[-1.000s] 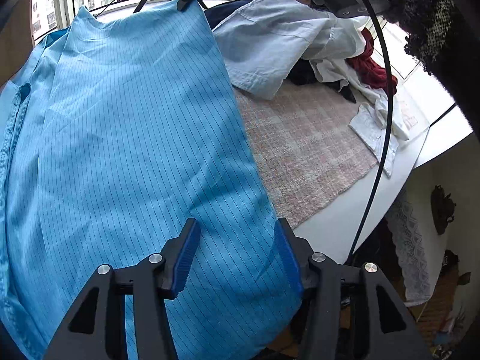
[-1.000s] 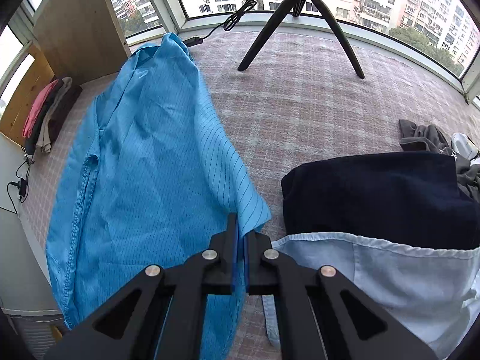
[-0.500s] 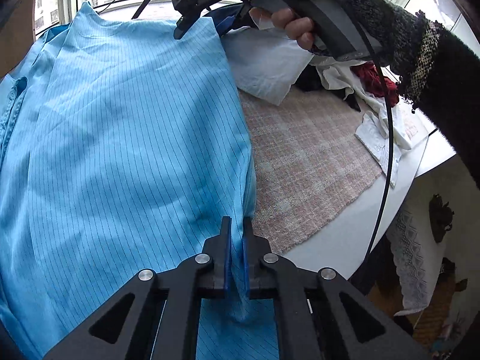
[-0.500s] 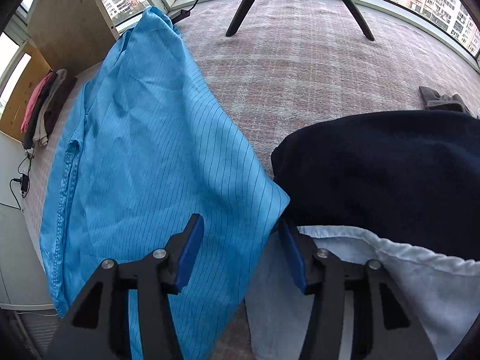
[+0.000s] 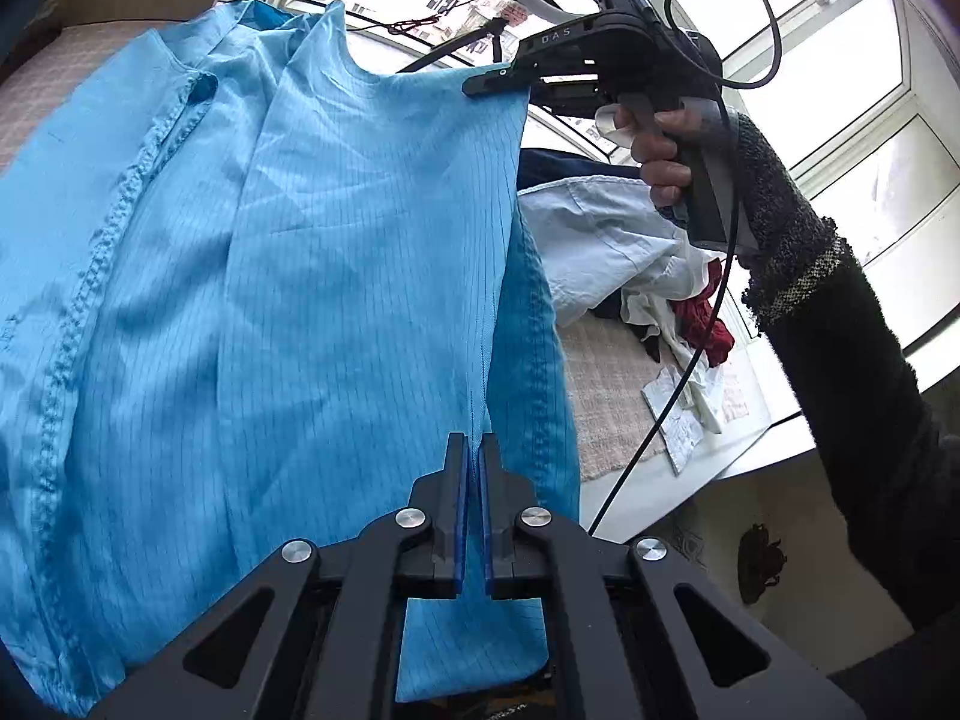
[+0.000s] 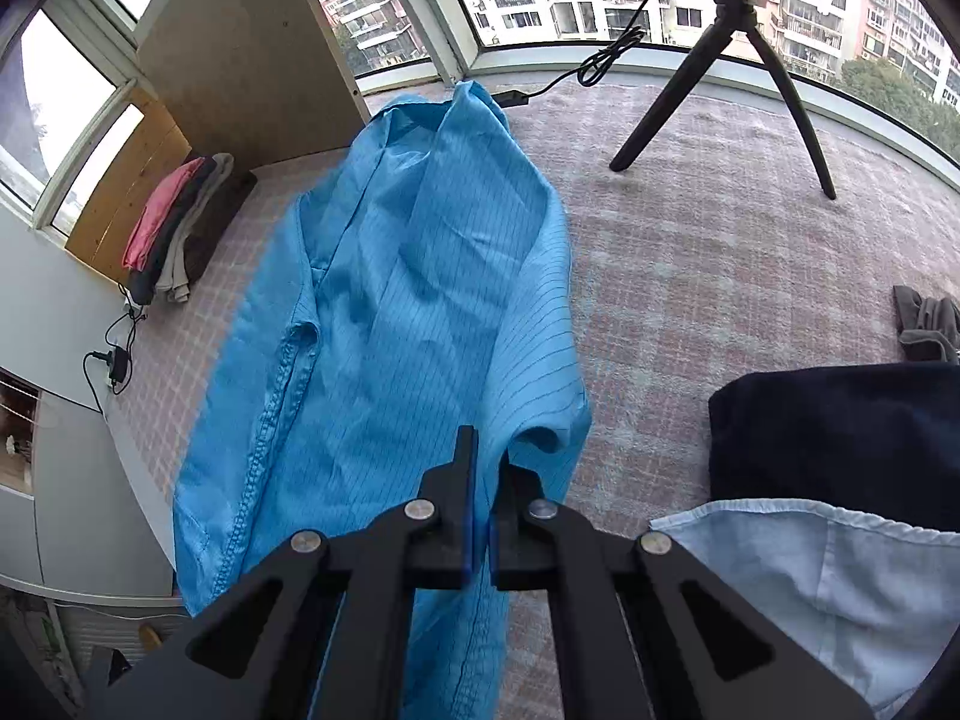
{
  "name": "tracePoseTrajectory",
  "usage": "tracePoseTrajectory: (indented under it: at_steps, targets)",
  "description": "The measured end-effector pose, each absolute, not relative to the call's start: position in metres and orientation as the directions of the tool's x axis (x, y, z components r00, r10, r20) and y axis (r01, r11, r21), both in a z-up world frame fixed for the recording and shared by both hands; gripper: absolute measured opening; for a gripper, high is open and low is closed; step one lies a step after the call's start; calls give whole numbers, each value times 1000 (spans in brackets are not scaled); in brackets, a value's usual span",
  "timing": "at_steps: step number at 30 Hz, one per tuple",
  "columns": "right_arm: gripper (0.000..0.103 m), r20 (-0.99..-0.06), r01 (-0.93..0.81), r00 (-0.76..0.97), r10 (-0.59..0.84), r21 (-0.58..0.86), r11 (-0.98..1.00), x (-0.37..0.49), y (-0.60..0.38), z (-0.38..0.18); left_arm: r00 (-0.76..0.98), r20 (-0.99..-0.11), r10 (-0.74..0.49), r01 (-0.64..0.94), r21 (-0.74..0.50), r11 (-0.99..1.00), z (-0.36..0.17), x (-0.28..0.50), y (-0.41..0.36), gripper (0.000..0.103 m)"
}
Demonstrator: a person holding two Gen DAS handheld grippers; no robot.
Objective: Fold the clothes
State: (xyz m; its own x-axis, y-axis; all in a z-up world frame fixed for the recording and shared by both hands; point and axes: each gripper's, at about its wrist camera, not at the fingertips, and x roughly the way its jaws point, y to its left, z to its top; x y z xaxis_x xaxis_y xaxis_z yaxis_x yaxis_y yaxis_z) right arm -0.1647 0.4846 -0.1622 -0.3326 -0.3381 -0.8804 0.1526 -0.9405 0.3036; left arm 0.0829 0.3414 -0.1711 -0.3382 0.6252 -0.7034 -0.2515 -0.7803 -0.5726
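A bright blue pinstriped shirt (image 5: 336, 276) lies spread on the pink checked table cover, its right side lifted off the surface. My left gripper (image 5: 473, 450) is shut on the shirt's near right edge. My right gripper (image 6: 485, 462) is shut on the shirt (image 6: 384, 324) at its far right corner; in the left wrist view the right gripper (image 5: 498, 75) holds that corner up high. The shirt's placket seam (image 5: 90, 276) runs down the left side.
A pile of unfolded clothes sits to the right: a pale blue shirt (image 6: 798, 576), a navy garment (image 6: 840, 420), white and red pieces (image 5: 696, 324). A black tripod (image 6: 726, 78) stands at the back. Folded clothes (image 6: 174, 222) are stacked far left. The table edge (image 5: 720, 468) is at right.
My right gripper opened, then shut again on the shirt's far corner and lifted it. My left gripper closed on the near edge and raised it, so the shirt's right side folds up.
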Motion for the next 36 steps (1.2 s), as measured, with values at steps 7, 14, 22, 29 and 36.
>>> tracePoseTrajectory:
  at_steps: [7, 14, 22, 29, 36]
  targets:
    - [3, -906, 288, -259, -335, 258, -922, -188, 362, -172, -414, -753, 511, -35, -548, -836, -201, 92, 258, 0]
    - [16, -952, 361, -33, -304, 272, -892, -197, 259, -225, -423, -730, 536, -78, -560, -825, -190, 108, 264, 0]
    - [43, -875, 407, -187, -446, 345, -846, -84, 344, -151, -410, -748, 523, -131, -519, -845, -173, 114, 248, 0]
    - [44, -897, 365, -202, -393, 303, -880, 68, 434, -187, -398, -768, 501, -199, -461, -865, -160, 118, 230, 0]
    - [49, -855, 376, -203, -478, 382, -844, 135, 443, -228, -380, -795, 473, -213, -423, -881, -157, 133, 221, 0]
